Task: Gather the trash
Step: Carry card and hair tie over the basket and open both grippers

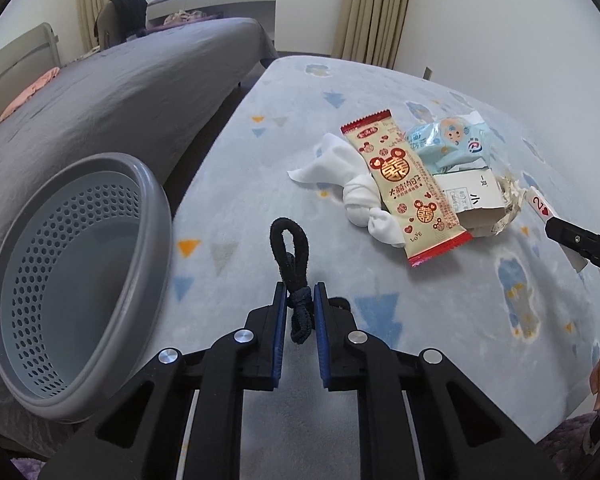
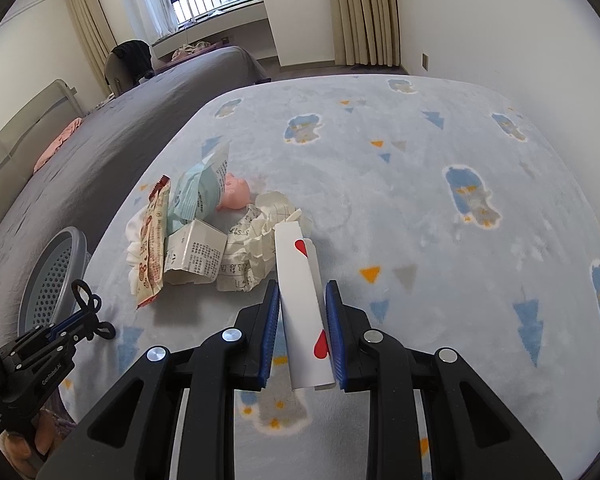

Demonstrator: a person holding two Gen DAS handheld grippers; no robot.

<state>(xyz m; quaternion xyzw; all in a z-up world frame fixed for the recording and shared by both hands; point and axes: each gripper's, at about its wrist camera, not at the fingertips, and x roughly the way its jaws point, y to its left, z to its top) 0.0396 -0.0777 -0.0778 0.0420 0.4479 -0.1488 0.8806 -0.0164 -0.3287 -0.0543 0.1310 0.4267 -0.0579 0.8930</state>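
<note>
The trash pile (image 2: 204, 240) (wrappers, carton, crumpled paper) blocks the blanket-covered bed (image 2: 420, 184) near its left edge. The far half and the whole right side up to the wall lie open for passage. The grey basket (image 1: 80, 280) stands at the left edge, tilted, with its mouth unobstructed. A narrow gap separates this bed from the grey bed (image 1: 120, 92). Bare blanket lies between pile and basket.

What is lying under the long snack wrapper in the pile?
Under the snack wrapper lies a knotted white cloth on one side, and the wrapper's other edge overlaps a small white carton. Whatever sits beneath its middle is covered.
</note>
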